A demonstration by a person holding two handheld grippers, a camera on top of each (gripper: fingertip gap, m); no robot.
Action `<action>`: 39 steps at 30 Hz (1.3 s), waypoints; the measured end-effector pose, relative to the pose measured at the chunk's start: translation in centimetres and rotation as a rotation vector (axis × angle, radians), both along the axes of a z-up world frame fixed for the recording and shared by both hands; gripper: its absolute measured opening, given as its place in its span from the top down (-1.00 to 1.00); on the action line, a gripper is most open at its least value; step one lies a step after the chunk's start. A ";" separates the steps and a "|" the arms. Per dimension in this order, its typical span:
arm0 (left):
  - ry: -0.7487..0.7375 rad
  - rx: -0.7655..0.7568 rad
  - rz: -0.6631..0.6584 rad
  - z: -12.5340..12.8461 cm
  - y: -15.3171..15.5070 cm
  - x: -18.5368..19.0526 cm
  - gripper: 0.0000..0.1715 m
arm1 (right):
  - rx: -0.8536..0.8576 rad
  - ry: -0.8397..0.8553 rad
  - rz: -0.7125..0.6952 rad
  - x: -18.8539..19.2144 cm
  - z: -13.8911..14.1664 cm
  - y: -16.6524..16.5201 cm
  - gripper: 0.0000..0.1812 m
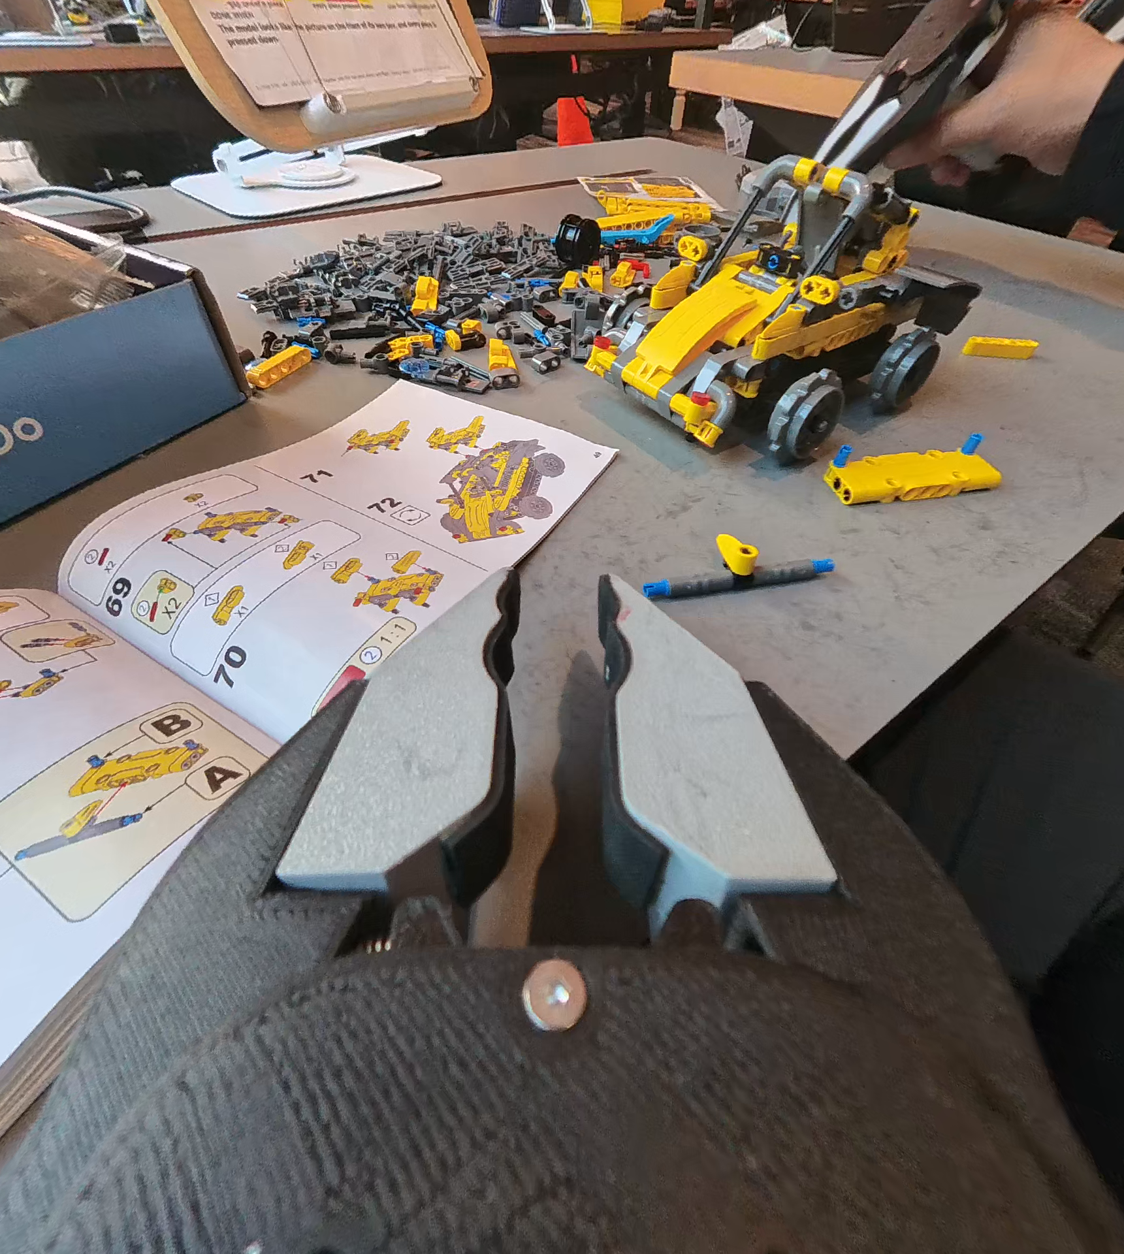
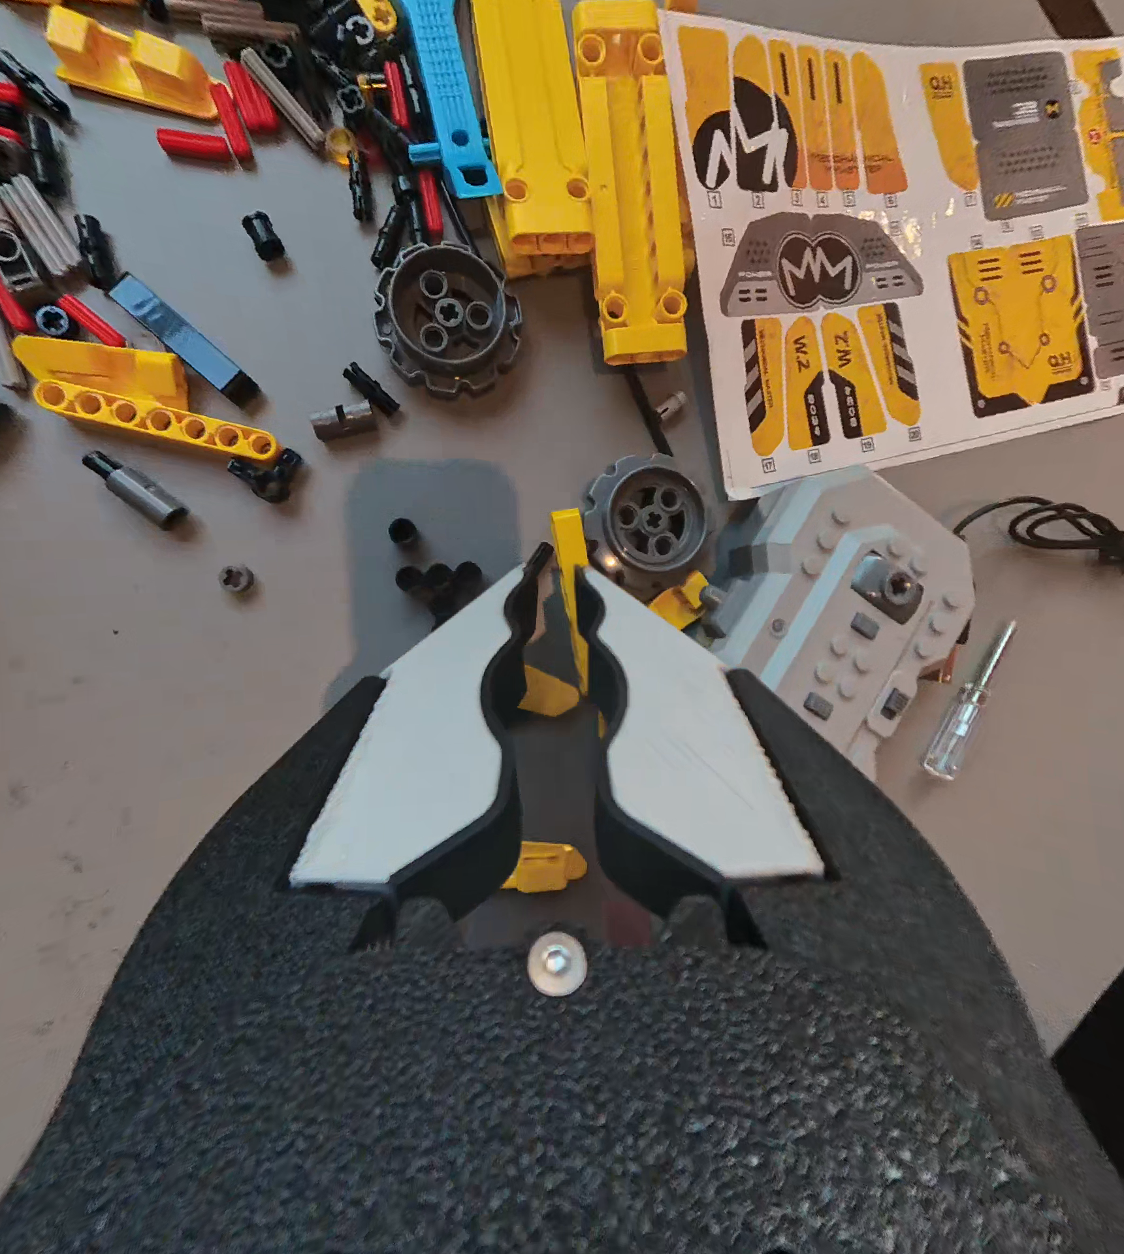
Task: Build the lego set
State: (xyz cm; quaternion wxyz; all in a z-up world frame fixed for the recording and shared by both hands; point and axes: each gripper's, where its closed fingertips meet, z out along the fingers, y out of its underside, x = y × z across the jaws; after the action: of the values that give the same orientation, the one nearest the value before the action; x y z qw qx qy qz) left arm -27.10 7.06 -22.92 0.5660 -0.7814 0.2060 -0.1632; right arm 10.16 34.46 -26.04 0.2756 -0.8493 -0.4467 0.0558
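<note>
A yellow and grey brick car model (image 1: 715, 326) stands on the grey table (image 1: 851, 644) at the far right. My right gripper (image 1: 837, 159) reaches down onto its grey and yellow roll bar, with a hand behind it. In the right wrist view my right gripper (image 2: 555, 577) is shut on a thin yellow piece of the model (image 2: 567, 536). My left gripper (image 1: 559, 590) is open and empty, low over the table's near edge beside the open instruction booklet (image 1: 274, 577). A grey axle with a yellow piece and blue pins (image 1: 739, 577) lies just ahead of it.
A pile of loose grey, black and yellow parts (image 1: 423, 298) lies mid-table. A yellow panel with blue pins (image 1: 912, 475) and a small yellow beam (image 1: 1000, 346) lie near the car. A blue box (image 1: 70, 393) stands left. A sticker sheet (image 2: 918, 237), grey control box (image 2: 844, 611) and screwdriver (image 2: 966, 706) lie right. One gripper's finger ends stand about 45 cm off the other's.
</note>
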 end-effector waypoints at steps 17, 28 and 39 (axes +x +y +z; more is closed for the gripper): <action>-0.045 -0.016 -0.023 0.1 -0.1 0.1 0.79 | -0.099 -0.025 -0.020 0.7 -0.5 -0.2 0.91; -0.040 -0.012 -0.023 0.1 -0.1 0.1 0.80 | 0.000 0.026 -0.099 1.4 3.1 -2.2 0.91; -0.009 0.007 -0.021 0.1 -0.2 0.2 0.80 | 0.049 0.137 -0.234 -0.6 1.5 -2.4 0.73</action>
State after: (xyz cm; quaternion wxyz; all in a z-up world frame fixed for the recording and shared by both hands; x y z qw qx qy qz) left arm -26.91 6.86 -22.85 0.5677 -0.7766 0.2124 -0.1718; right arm 9.53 32.07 -24.53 0.3306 -0.8828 -0.3261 0.0703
